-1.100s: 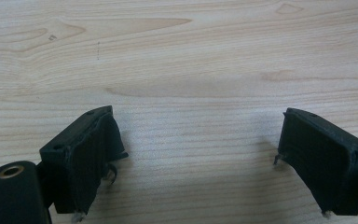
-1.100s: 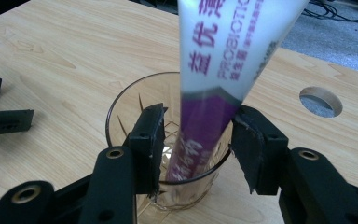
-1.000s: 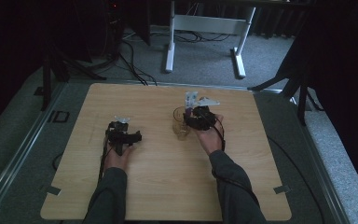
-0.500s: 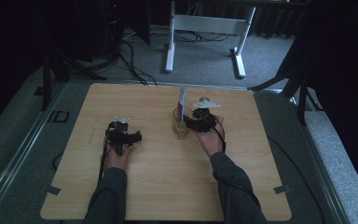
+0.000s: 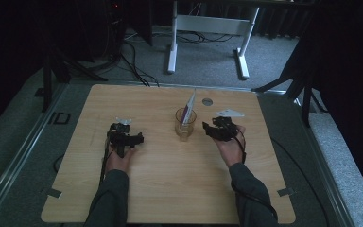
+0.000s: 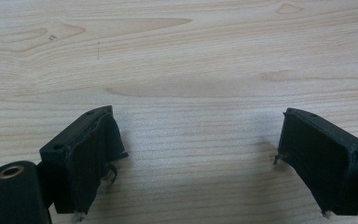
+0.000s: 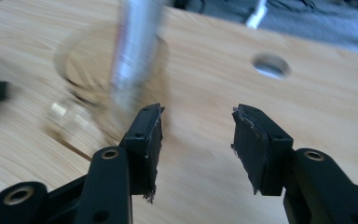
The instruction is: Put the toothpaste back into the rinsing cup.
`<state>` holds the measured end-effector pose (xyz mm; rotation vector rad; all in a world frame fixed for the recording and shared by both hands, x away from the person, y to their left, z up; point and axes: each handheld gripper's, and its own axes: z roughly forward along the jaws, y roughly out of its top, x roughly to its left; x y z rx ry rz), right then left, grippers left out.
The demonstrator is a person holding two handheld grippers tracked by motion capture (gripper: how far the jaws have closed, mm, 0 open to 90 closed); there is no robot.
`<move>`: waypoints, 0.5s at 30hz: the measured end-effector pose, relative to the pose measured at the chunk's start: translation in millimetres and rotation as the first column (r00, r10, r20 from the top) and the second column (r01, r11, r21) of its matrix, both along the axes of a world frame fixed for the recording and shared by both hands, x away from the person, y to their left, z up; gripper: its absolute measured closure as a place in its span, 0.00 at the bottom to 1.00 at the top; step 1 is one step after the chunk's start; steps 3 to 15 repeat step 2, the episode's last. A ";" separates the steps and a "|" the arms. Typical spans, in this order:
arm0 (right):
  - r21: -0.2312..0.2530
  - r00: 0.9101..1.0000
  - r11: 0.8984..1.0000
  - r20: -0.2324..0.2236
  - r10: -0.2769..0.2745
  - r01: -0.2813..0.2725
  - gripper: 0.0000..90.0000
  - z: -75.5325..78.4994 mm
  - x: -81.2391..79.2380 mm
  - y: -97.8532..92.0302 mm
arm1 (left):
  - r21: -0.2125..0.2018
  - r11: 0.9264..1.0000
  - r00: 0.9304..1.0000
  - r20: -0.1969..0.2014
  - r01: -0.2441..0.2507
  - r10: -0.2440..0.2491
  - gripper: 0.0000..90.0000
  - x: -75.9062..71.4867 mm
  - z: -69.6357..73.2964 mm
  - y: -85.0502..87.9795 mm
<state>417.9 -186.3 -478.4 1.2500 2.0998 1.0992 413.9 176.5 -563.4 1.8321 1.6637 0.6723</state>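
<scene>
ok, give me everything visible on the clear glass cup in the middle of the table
The clear glass cup is a short, see-through tumbler with a yellowish tint toward its base, standing upright on the light wooden table near its middle. A flat white packet with a purple stripe stands in it, leaning on the rim and poking well above it. The right gripper sits just beside the cup with its jaws open, empty and clear of the glass. In the right gripper view the cup is blurred.
</scene>
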 end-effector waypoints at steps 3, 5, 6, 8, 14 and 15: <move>0.008 0.999 0.999 -0.018 -0.033 0.033 0.57 -6.7 -1.5 -16.1 | 0.000 1.000 1.000 0.000 0.000 0.000 0.12 0.0 0.0 0.0; 0.008 0.999 0.999 -0.018 -0.033 0.033 0.57 -6.7 -1.5 -16.1 | 0.000 1.000 1.000 0.000 0.000 0.000 0.12 0.0 0.0 0.0; 0.008 0.999 0.999 -0.018 -0.033 0.033 0.57 -6.7 -1.5 -16.1 | 0.000 1.000 1.000 0.000 0.000 0.000 0.12 0.0 0.0 0.0; 0.008 0.999 0.999 -0.018 -0.033 0.033 0.57 -6.7 -1.5 -16.1 | 0.000 1.000 1.000 0.000 0.000 0.000 0.12 0.0 0.0 0.0; 0.008 0.999 0.999 -0.018 -0.033 0.033 0.57 -6.7 -1.5 -16.1 | 0.000 1.000 1.000 0.000 0.000 0.000 0.12 0.0 0.0 0.0; 0.008 0.999 0.999 -0.018 -0.033 0.033 0.57 -6.7 -1.5 -16.1 | 0.000 1.000 1.000 0.000 0.000 0.000 0.12 0.0 0.0 0.0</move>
